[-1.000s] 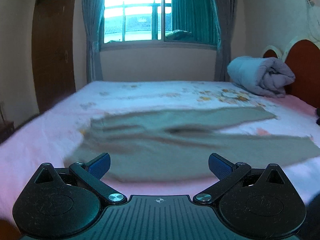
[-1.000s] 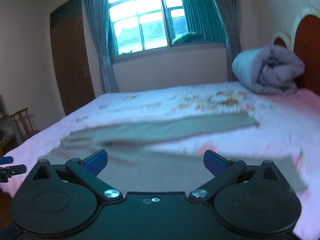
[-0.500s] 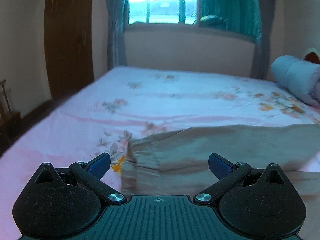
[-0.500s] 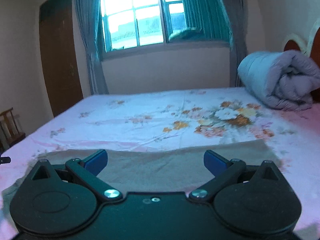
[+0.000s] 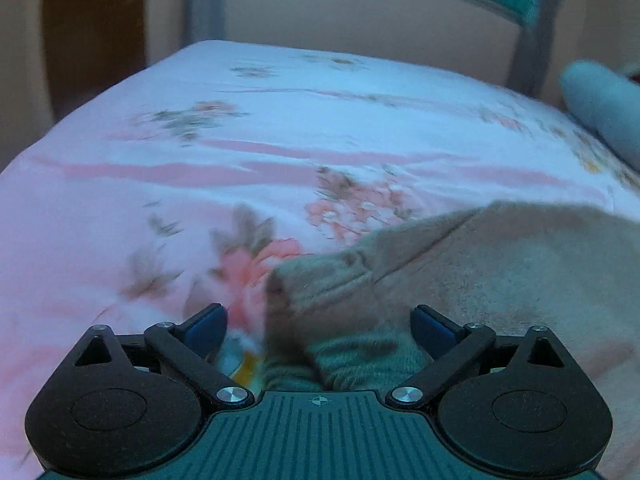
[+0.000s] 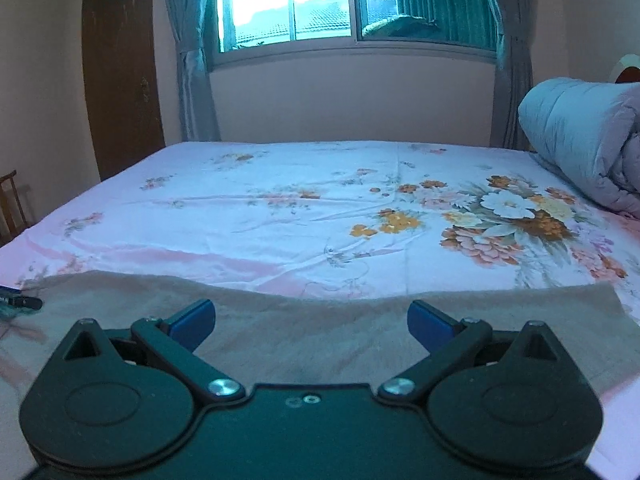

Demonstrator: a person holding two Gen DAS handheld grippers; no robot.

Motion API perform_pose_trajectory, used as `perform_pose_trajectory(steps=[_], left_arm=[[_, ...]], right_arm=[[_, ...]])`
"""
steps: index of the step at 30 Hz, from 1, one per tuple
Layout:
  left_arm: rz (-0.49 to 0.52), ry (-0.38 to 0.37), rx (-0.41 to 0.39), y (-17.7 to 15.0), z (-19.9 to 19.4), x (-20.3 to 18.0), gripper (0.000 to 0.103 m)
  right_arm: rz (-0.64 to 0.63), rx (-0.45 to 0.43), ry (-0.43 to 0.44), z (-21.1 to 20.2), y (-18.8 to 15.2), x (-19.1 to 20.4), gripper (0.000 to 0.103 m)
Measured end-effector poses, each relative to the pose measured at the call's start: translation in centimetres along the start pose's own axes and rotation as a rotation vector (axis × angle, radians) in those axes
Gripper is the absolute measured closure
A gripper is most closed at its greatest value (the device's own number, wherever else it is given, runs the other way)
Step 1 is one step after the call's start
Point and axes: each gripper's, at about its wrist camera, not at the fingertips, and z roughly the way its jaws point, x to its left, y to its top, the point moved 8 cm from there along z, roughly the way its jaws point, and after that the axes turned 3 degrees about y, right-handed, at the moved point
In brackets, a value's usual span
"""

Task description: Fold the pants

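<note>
Grey-green pants lie flat on the bed. In the left wrist view their waistband corner sits right in front of my left gripper, which is open with its blue fingertips spread on either side of that corner. In the right wrist view a long pant leg stretches across the frame, its hem end at the right. My right gripper hangs open low over the middle of that leg with nothing between its fingers.
The bed has a pink floral sheet. A rolled grey quilt lies at the right by the headboard. A window with curtains and a brown door stand behind. A chair is at the far left.
Both grippers have come down and forward toward the pants. The left one has swung left onto the waistband corner; the right one has closed in over the leg. Both stayed open.
</note>
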Motion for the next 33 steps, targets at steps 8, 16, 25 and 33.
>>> perform_pose_trajectory(steps=[8,16,25,33], left_arm=[[-0.027,-0.096,-0.031,0.5,0.2,-0.2,0.067],[-0.044,-0.169,-0.264,2.6,-8.6,-1.0,0.079],[-0.034,-0.165,-0.302,2.5,-11.8,-0.1,0.079],[-0.01,-0.175,-0.29,2.4,-11.9,-0.1,0.079]], right_arm=[[0.008,0.016,-0.008,2.5,0.0,-1.6,0.006],[-0.175,0.082,0.044,6.1,-0.3,-0.5,0.012],[-0.409,0.106,0.207,11.0,-0.6,1.9,0.032],[-0.532,0.259,0.314,14.0,-1.6,3.9,0.103]])
